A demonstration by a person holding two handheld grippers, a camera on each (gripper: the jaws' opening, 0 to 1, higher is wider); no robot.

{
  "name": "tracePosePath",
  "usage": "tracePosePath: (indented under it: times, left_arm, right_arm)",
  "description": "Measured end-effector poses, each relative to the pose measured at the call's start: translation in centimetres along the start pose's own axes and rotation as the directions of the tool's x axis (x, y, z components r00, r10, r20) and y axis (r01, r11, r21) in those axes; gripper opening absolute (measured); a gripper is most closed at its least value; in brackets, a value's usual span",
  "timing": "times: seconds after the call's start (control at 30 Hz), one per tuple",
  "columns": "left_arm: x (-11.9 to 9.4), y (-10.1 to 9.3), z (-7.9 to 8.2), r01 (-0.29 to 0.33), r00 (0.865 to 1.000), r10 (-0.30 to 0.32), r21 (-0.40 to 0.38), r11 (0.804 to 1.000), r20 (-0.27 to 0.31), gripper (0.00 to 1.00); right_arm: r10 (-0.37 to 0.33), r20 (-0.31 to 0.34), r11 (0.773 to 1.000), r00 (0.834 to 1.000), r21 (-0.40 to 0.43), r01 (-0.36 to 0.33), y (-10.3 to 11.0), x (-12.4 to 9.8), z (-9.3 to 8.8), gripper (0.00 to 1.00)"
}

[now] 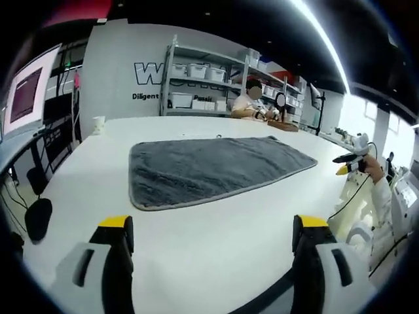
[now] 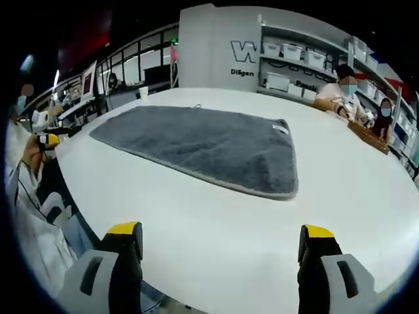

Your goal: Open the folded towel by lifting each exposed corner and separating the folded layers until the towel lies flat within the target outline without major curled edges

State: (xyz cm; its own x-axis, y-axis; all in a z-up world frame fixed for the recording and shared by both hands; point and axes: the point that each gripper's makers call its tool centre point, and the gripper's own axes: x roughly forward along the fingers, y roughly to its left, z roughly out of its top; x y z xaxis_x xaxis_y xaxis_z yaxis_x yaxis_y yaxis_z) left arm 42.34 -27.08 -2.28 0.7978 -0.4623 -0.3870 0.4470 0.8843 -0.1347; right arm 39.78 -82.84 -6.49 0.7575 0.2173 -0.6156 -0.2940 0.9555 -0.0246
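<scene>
A grey towel (image 1: 209,169) lies spread flat on the white table (image 1: 196,242), with no folded layer that I can see. In the right gripper view the same towel (image 2: 203,147) shows a small white label at its far right corner. My left gripper (image 1: 214,229) hovers open over bare table, short of the towel's near edge. My right gripper (image 2: 222,239) is open too, over the table in front of the towel. Neither holds anything.
Shelves with white bins (image 1: 196,82) stand by the far wall. A person (image 1: 252,104) sits at the far end of the table. Another person (image 1: 376,173) beside the table holds a yellow-tipped gripper. A small white cup (image 1: 98,124) stands at the far left. Office chairs (image 1: 36,209) sit on the left.
</scene>
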Motion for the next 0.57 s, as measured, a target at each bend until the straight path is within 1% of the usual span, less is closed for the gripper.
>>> tracePosePath:
  times: [0.1, 0.13, 0.27, 0.33, 0.4, 0.57]
  left_arm:
    - [-0.07, -0.03, 0.31, 0.010, 0.999, -0.009, -0.022, 1.000, 0.030, 0.99]
    - [-0.07, -0.01, 0.30, 0.011, 0.999, -0.010, -0.022, 1.000, 0.035, 0.99]
    - [0.02, 0.08, -0.24, 0.011, 1.000, -0.010, -0.026, 1.000, 0.017, 0.99]
    - [0.03, 0.19, -0.42, 0.008, 1.000, -0.008, -0.029, 1.000, 0.012, 0.99]
    - [-0.05, 0.33, -0.37, 0.009, 1.000, -0.008, -0.033, 0.999, 0.018, 0.99]
    - [-0.18, 0.67, -0.14, 0.006, 1.000, -0.005, -0.031, 0.999, 0.028, 0.99]
  right_arm:
    - [-0.033, -0.032, 0.999, 0.999, -0.041, 0.032, -0.11, 0.20, -0.57, 0.99]
    - [-0.033, -0.037, 0.999, 0.999, -0.044, 0.031, -0.04, 0.26, -0.65, 0.99]
    - [0.009, -0.014, 1.000, 1.000, -0.005, -0.009, 0.59, 0.43, -0.33, 0.99]
    - [0.001, -0.022, 1.000, 1.000, -0.010, -0.001, 0.48, 0.44, -0.41, 0.99]
    - [-0.026, -0.044, 0.999, 0.999, -0.031, 0.024, 0.18, 0.43, -0.67, 0.99]
    - [-0.002, -0.030, 1.000, 1.000, -0.018, 0.001, 0.65, 0.35, -0.31, 0.99]
